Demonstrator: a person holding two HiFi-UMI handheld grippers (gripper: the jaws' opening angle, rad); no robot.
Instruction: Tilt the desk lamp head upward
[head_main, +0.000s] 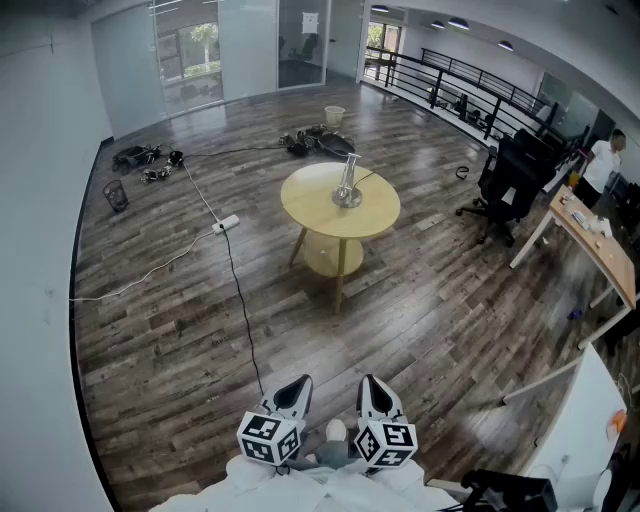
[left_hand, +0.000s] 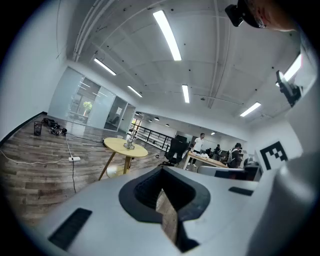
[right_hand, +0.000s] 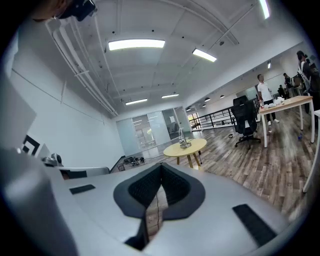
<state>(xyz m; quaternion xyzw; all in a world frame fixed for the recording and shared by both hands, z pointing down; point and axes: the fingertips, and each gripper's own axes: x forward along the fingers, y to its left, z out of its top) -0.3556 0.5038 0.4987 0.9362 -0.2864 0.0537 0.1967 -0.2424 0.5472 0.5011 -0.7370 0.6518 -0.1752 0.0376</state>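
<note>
Desk lamp (head_main: 347, 182) seems roughly vertical; left tongs (left_hand: 162, 172) and right tongs (right_hand: 161, 167) pressed together, empty.

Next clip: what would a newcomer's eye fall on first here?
The round yellow table stands alone mid-floor, with the silvery desk lamp on top. At the head view's bottom edge, the left gripper and right gripper sit side by side, shut and empty, far from the table. A white power strip lies on the floor to the table's left.
</note>
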